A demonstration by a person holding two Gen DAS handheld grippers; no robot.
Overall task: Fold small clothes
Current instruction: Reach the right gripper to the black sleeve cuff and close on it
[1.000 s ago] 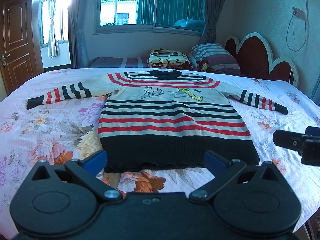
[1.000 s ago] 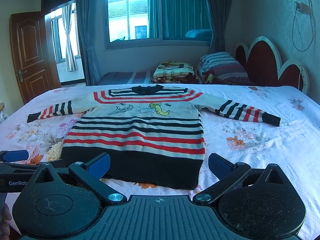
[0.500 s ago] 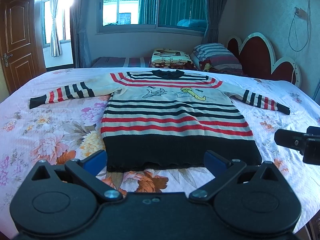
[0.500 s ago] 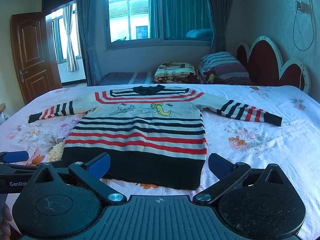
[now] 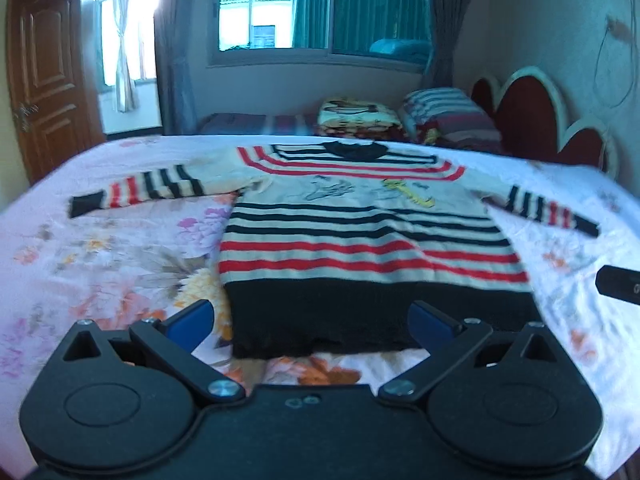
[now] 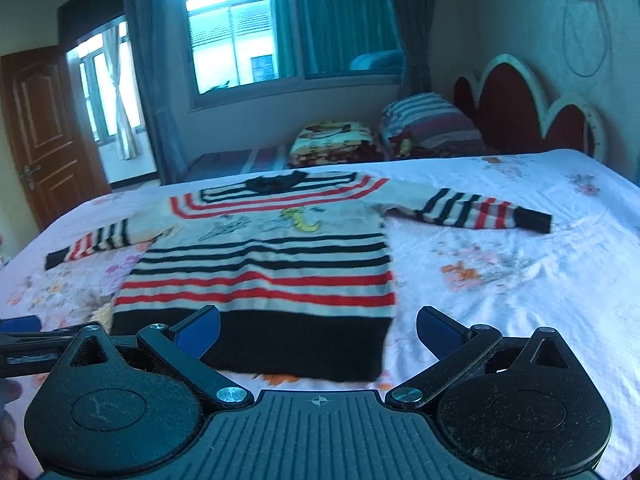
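A small striped sweater (image 5: 372, 236), cream with red and black stripes and a black hem, lies flat and face up on the bed with both sleeves spread out; it also shows in the right wrist view (image 6: 272, 268). My left gripper (image 5: 312, 320) is open and empty, hovering just short of the black hem. My right gripper (image 6: 318, 330) is open and empty, over the hem's right part. The right gripper shows at the right edge of the left wrist view (image 5: 618, 286). The left gripper shows at the left edge of the right wrist view (image 6: 24, 344).
The sweater lies on a pink floral bedsheet (image 5: 100, 264) (image 6: 520, 280). Folded blankets and a striped pillow (image 5: 448, 120) sit at the bed's head by the red headboard (image 5: 536, 120). A wooden door (image 5: 40, 80) stands at the left.
Both grippers have moved forward and to the right toward the sweater's hem, so the sweater looks larger. The jaws have stayed open.
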